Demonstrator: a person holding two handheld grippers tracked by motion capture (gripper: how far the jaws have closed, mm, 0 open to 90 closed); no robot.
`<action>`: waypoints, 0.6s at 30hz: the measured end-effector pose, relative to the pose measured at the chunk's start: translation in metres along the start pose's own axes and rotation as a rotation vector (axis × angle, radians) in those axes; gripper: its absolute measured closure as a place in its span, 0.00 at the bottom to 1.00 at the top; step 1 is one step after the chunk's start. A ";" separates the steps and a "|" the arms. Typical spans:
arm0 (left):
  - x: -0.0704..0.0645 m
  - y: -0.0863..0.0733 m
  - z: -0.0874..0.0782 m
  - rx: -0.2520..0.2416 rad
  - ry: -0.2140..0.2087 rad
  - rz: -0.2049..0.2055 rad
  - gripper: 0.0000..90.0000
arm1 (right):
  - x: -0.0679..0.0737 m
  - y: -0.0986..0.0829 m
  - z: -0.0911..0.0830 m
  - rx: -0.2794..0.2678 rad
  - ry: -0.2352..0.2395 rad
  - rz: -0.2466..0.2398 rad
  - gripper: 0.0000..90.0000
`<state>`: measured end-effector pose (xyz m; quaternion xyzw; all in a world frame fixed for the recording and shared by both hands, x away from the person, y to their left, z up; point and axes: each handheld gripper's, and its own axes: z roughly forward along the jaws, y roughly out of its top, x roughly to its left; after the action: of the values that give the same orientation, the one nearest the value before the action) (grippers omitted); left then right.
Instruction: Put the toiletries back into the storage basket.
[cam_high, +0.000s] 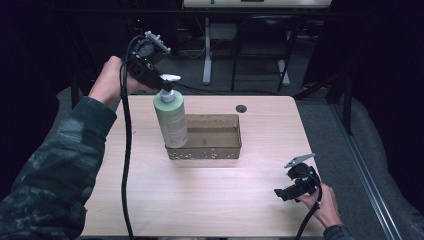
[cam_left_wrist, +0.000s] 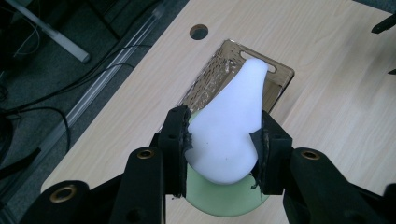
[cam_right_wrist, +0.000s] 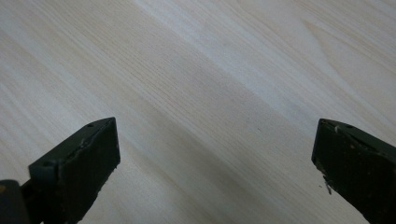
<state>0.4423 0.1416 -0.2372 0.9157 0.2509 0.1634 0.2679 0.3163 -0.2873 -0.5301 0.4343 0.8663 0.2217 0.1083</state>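
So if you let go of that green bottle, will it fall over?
Probably it could. The bottle is tall and narrow, so it looks tippy, and it hangs from the left gripper by its white pump alone. Its base seems at the tray edge, so it might wobble. The plastic looks stiff, not floppy.

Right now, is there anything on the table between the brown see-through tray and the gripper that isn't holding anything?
No. In the high view, bare light wooden table lies between the brown see-through tray and the open right gripper.
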 end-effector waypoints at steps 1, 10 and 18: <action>0.001 0.001 0.000 0.002 0.000 0.000 0.69 | 0.000 0.000 0.000 0.001 -0.001 -0.003 0.01; 0.007 0.004 0.007 0.013 0.014 -0.010 0.69 | 0.000 0.000 0.001 0.000 0.007 0.009 0.01; 0.008 0.007 0.018 0.004 0.031 -0.012 0.69 | 0.001 0.000 0.000 0.007 -0.001 -0.001 0.01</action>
<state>0.4596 0.1331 -0.2462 0.9122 0.2607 0.1756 0.2629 0.3159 -0.2860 -0.5304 0.4342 0.8673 0.2184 0.1072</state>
